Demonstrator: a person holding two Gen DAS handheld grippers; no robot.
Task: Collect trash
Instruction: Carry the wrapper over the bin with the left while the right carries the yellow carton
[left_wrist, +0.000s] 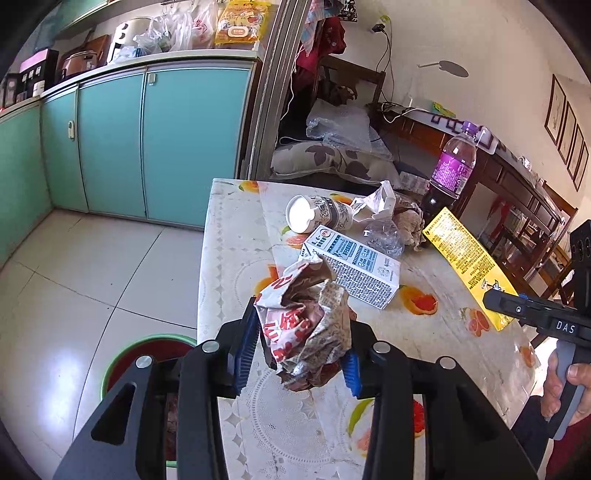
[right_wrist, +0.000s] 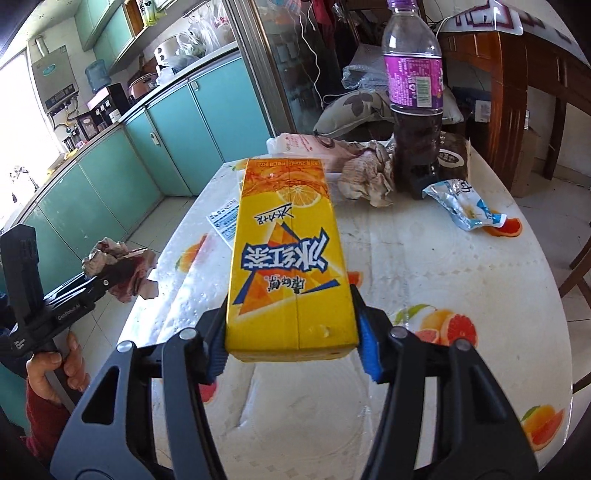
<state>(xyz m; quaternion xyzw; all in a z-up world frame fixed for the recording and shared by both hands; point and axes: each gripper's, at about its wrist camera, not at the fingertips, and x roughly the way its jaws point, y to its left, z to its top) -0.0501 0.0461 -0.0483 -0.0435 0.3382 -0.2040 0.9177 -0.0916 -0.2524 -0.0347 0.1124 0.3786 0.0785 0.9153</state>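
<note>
Kitchen table with fruit-print cloth, left gripper clamping crumpled wrapper at 6 o'clock — right gripper clamping yellow tea carton.

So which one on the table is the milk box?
Look at the flowery table by the teal cabinets. Near its middle lies the milk box, flat on its side, just in front of a tipped-over paper cup. It is the only white carton with blue and black print; the other carton is bright yellow.
</note>
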